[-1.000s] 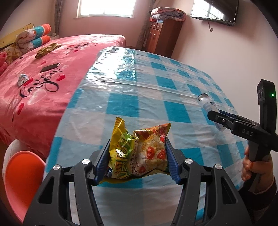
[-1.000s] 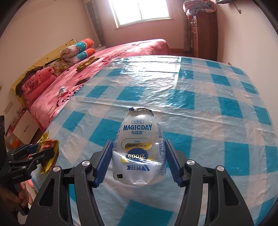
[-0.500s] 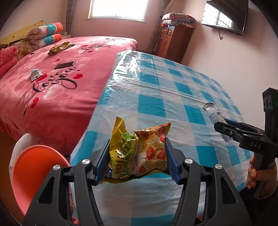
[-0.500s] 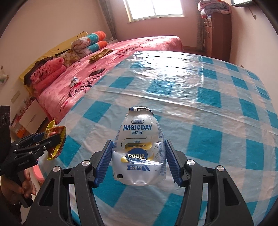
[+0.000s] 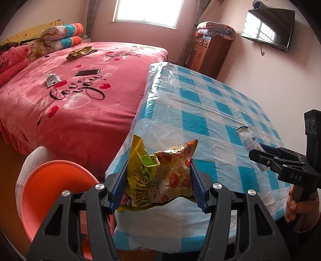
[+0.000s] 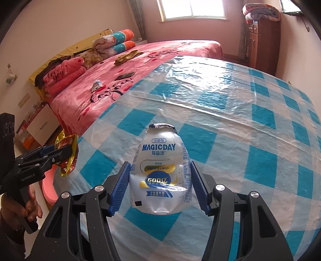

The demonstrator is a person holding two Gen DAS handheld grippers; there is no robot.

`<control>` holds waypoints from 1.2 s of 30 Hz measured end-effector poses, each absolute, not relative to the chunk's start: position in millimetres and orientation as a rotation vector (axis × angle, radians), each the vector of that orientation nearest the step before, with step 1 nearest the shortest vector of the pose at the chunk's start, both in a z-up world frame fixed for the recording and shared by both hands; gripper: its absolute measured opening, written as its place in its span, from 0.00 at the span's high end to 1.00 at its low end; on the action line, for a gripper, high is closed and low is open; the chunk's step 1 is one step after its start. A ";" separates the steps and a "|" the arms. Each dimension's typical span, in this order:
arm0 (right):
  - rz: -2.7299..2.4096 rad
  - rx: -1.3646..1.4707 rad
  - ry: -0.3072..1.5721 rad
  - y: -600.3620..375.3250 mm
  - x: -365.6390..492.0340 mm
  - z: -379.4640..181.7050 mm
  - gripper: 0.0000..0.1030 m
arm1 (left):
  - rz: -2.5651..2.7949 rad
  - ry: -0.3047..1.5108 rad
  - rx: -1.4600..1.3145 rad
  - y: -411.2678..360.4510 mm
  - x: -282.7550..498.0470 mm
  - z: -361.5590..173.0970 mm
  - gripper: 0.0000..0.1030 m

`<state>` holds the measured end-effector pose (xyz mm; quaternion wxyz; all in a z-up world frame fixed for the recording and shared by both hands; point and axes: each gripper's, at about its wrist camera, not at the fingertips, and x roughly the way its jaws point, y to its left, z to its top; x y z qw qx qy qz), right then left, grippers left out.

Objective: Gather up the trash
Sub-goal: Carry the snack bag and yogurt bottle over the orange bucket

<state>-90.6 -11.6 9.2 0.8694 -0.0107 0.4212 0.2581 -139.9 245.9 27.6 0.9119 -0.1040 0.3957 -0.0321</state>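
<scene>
The left gripper (image 5: 158, 184) is clamped on a crumpled wrapper (image 5: 160, 176), its blue ribbed pads pressing the wrapper's two sides. The wrapper is a yellow-green piece and a red-orange piece bunched together; its long axis stands roughly upright, torn top edges pointing up and away from the camera. It hangs in the air at the near left corner of the table (image 5: 200, 124), just over the edge. Below and to the left sits an orange bin (image 5: 54, 192), its open mouth well apart from the wrapper.

The right gripper (image 6: 160, 188) is closed on a squashed white bottle (image 6: 160, 172) printed "MAGICDAY", pads pinching its lower half from both sides. The bottle's long axis runs along the fingers, its torn foil mouth pointing forward and up, its dented base toward the camera. It is held above the blue-and-white checked table cover, near the front edge. In the left view the same bottle (image 5: 248, 140) sticks out of the jaws at the right, mouth tilted up and left.

Beyond the table's left edge lies a pink bed (image 5: 70, 96) with a phone (image 5: 87, 72), a small packet (image 5: 52, 80) and an olive cloth (image 5: 80, 52) on it. Farther back stand a wooden cabinet (image 5: 208, 54) topped with a folded blanket (image 5: 216, 29), a wall TV (image 5: 267, 28) and a window (image 5: 148, 12).
</scene>
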 end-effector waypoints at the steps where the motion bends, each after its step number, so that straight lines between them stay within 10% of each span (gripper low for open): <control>1: 0.543 -0.024 0.882 -9.6 -90.9 9.0 0.41 | -0.065 0.817 -0.218 247.4 -140.7 26.7 0.43; 17: 0.555 -0.034 0.898 -0.8 -92.3 5.8 0.41 | -0.222 0.834 -0.267 206.7 -126.9 19.1 0.42; 28: 0.561 -0.018 0.907 -11.8 -88.6 -0.9 0.41 | -0.224 0.873 -0.134 181.0 -123.5 13.2 0.16; 36: 0.552 -0.011 0.908 -14.0 -88.8 -1.8 0.41 | -0.158 0.840 -0.021 166.2 -129.0 10.1 0.31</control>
